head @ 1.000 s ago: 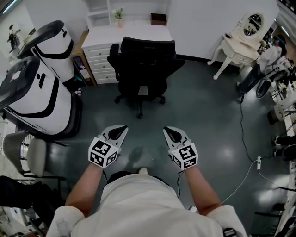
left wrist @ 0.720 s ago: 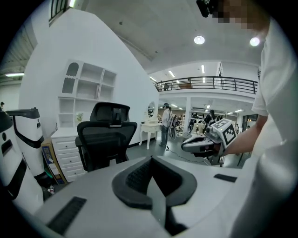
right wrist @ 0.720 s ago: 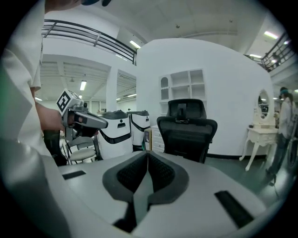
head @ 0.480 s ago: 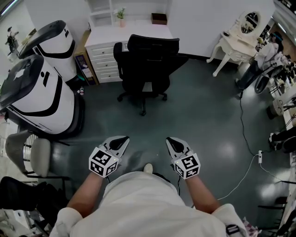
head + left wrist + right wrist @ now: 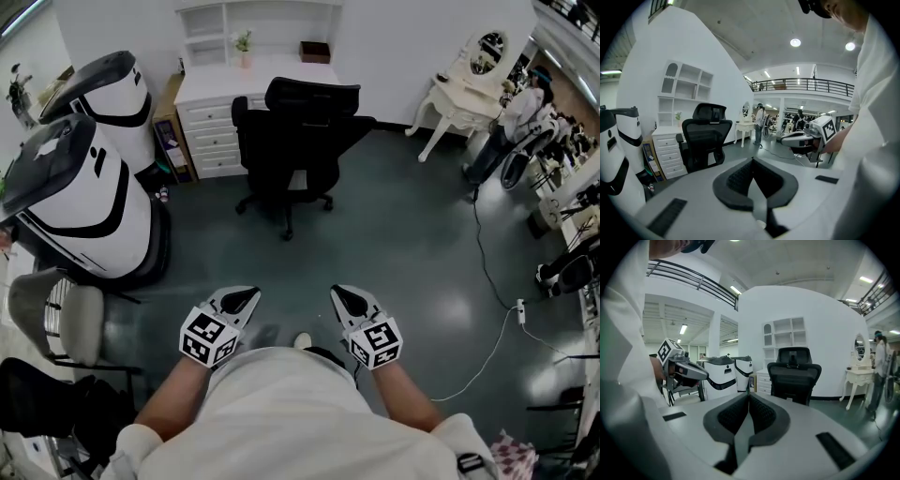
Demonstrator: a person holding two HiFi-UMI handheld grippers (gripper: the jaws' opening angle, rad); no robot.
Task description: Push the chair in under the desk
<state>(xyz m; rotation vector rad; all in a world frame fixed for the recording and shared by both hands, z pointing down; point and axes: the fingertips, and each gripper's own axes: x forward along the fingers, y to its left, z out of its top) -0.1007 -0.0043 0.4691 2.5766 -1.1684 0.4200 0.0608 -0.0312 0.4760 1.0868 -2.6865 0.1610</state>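
Desk shows fuller now behind black, high-backed wheeled chair.

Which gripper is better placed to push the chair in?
Right, marginally: the chair sits nearly straight ahead of the right gripper, but off to the side for the left gripper. Both are far off.

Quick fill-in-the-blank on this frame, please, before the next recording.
The office chair by the white desk is ____ in colour.
The left gripper and right gripper both have jaws ____.
On the desk, a potted ____ stands left of the brown box.
Missing: black; shut; plant.
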